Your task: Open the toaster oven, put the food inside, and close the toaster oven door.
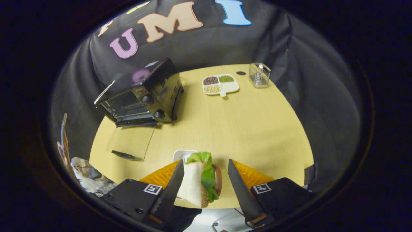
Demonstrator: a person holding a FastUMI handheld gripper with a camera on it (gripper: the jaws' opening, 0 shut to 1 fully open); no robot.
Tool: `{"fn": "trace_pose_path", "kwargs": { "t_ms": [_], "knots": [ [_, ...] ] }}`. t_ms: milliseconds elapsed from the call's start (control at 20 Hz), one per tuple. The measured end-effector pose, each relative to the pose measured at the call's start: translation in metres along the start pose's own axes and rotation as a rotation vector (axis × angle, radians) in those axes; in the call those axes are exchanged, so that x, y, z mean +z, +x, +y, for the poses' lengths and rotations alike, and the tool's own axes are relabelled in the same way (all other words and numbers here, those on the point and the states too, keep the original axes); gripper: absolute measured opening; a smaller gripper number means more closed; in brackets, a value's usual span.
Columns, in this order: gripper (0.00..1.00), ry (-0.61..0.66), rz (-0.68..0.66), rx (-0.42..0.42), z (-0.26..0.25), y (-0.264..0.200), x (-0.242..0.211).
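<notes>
Straddling one sandwich (pixel 202 180): hand-held gripper (pixel 206 183), fingers parted.

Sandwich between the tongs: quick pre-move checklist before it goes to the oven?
1. Toaster oven door open: ok, the glass door lies flat on the table.
2. Sandwich between the fingers of the tongs: ok.
3. Both fingers pressing on it: not ok, one finger touches the bread, a gap shows at the other.
4. Sandwich lifted off the white dish: cannot tell.
5. Path to the oven mouth: ok, bare table between; the divided grain tray and clear box stand off to the side.
6. Rack inside free: cannot tell, interior too dark.
</notes>
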State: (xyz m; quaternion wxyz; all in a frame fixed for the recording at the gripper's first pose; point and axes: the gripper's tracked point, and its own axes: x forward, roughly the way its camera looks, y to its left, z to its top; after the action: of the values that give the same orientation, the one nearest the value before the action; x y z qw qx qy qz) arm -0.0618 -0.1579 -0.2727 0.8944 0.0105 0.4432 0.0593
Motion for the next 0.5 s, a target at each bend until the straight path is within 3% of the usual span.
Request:
{"fn": "trace_pose_path", "kwargs": {
  "t_ms": [400,500],
  "knots": [
    [0.91,0.212,0.164,0.125,0.013,0.028,-0.036],
    [0.79,0.187,0.197,0.118,0.009,0.032,-0.047]
  ]
}}
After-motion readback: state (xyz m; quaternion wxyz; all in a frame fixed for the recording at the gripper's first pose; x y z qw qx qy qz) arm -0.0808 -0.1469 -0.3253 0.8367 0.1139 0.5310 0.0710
